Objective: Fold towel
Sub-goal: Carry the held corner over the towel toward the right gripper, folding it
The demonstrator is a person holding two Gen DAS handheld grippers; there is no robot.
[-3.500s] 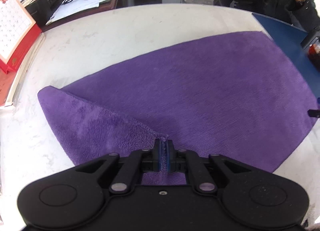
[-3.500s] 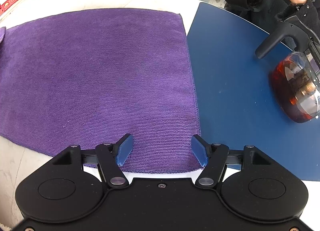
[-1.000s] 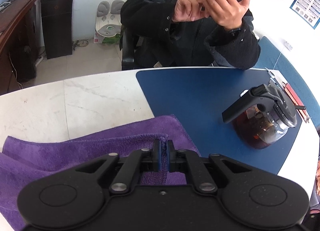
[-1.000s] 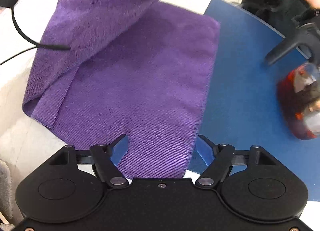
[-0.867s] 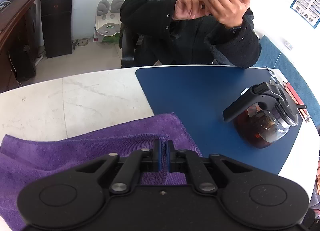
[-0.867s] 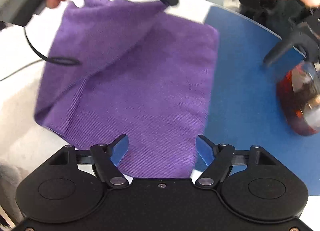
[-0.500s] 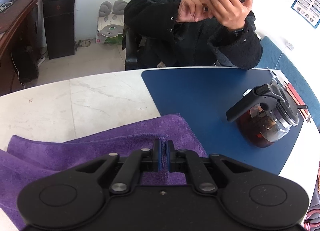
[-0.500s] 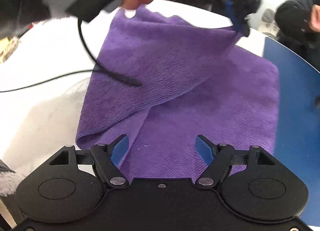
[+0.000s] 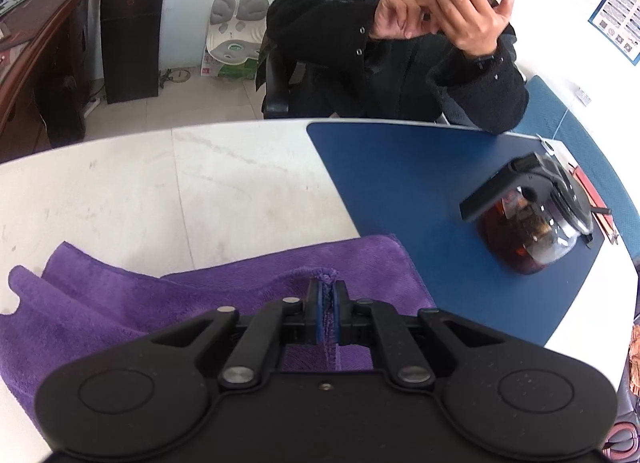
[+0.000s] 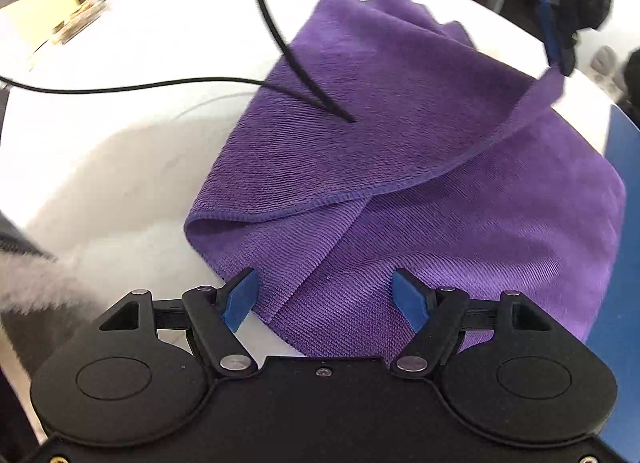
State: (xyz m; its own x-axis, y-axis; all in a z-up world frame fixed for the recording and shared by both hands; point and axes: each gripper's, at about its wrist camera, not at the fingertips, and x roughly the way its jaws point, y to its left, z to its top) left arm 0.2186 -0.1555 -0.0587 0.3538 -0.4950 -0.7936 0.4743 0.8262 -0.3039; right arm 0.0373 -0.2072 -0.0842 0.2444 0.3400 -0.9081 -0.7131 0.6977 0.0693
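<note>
A purple towel (image 10: 420, 135) lies on the white table (image 10: 132, 151), partly folded over itself. My left gripper (image 9: 328, 303) is shut on a corner of the towel (image 9: 200, 295) and holds that corner above the lower layer, near the towel's far right corner. In the right wrist view the left gripper (image 10: 560, 59) shows at the top right with the lifted flap hanging from it. My right gripper (image 10: 326, 295) is open and empty, its blue pads (image 10: 240, 299) just above the towel's near edge.
A blue mat (image 9: 420, 183) covers the right side of the table, with a glass teapot (image 9: 532, 219) on it. A seated person (image 9: 400, 43) holds a phone at the far side. A black cable (image 10: 280, 63) hangs over the towel's left part.
The left gripper has carried the towel corner further over the lower layer and lower. The right gripper has shifted left along the towel's near edge and stays open.
</note>
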